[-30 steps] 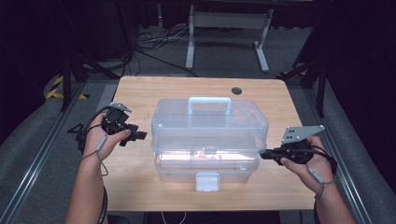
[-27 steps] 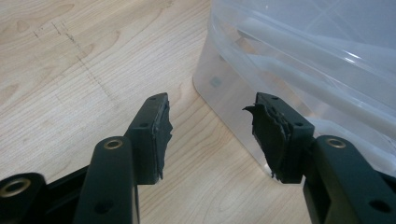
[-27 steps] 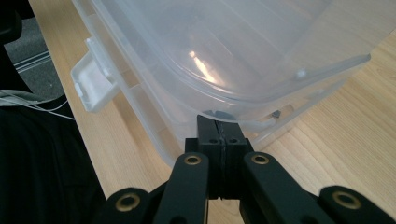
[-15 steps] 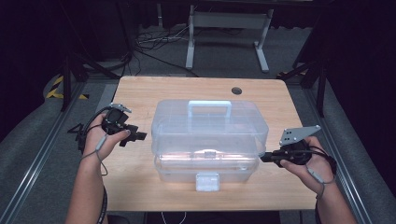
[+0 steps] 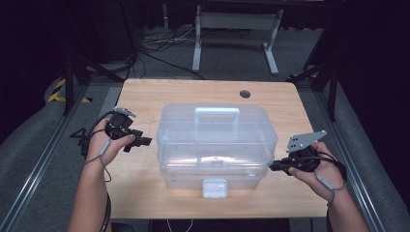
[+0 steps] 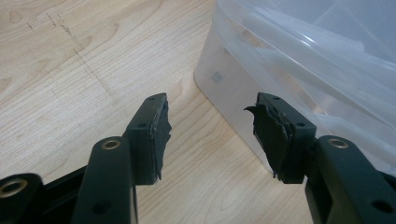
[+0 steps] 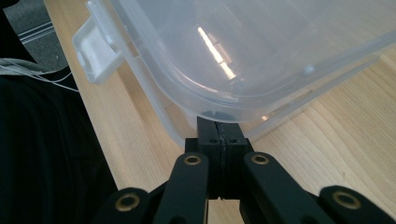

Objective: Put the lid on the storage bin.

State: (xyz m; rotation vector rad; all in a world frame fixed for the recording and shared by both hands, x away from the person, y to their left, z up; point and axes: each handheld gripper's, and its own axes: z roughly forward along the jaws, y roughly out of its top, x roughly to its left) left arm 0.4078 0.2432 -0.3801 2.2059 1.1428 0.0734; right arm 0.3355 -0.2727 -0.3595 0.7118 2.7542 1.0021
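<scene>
clear plastic box: lidded, handle on top, white front latch; sits mid-table.
right gripper: jaws fully closed, empty, tips wedged under lid lip at box's right end.
left gripper: jaws spread, empty, just beside left end.
advice: likely lid-opening; steady left end, lever up slowly.
wooden table: light, bare around box.

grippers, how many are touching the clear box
1: the right gripper, jaws shut, tips against the clear box at its right end. The left gripper, open, sits beside its left end, apart.
</scene>
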